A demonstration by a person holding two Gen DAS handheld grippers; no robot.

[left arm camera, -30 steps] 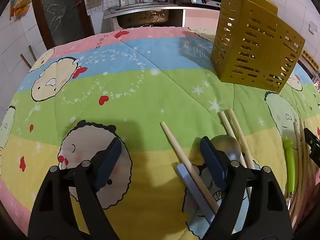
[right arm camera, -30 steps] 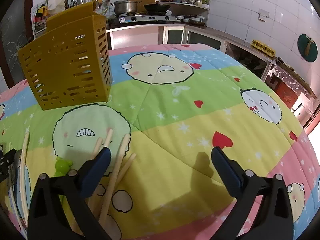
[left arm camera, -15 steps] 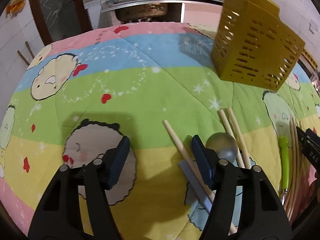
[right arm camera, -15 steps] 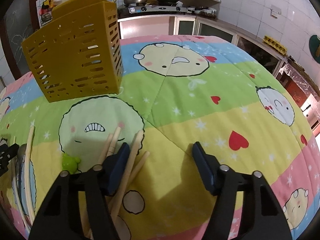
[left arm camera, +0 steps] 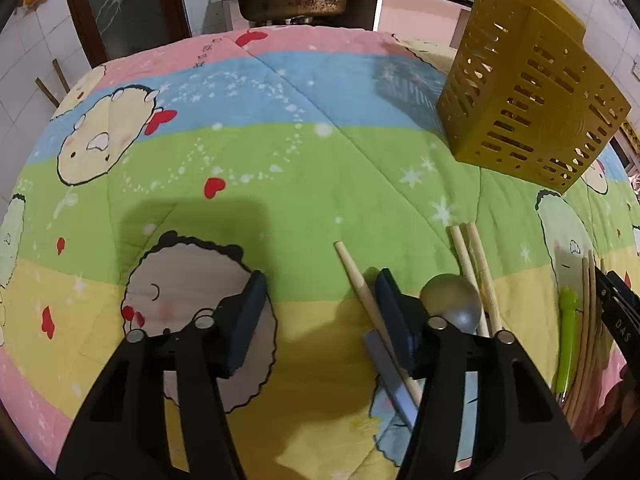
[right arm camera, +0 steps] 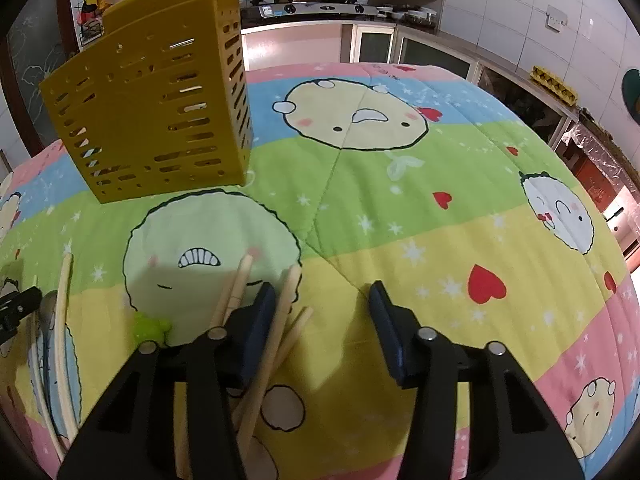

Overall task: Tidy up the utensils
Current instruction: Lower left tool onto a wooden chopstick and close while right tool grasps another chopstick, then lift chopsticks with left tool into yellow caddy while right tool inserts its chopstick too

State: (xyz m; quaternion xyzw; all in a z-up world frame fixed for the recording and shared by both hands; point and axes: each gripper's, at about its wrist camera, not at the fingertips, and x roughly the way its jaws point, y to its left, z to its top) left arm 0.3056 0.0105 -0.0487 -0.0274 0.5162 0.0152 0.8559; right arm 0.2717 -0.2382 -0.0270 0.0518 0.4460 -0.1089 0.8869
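**Left wrist view: both claws narrowing, nothing caught yet**

Left gripper [left arm camera: 320, 300] is closing on bare quilt — the pale wooden chopstick [left arm camera: 356, 276] lies just outside its right finger. Right gripper [right arm camera: 322, 308] is closing too, one wooden chopstick [right arm camera: 280, 320] lying between its jaws unpinched. Next: pinch, then carry to the slotted yellow plastic holder [right arm camera: 152, 108].

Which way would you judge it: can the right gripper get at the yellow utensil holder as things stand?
Probably yes: only bare quilt lies between the right gripper, jaws closing on nothing, and the upright yellow utensil holder.

I see both wrist cameras angled steeply down, close above the quilt [left arm camera: 280, 160]. Both views share the yellow basket [left arm camera: 532, 112] and chopsticks [right arm camera: 276, 340].
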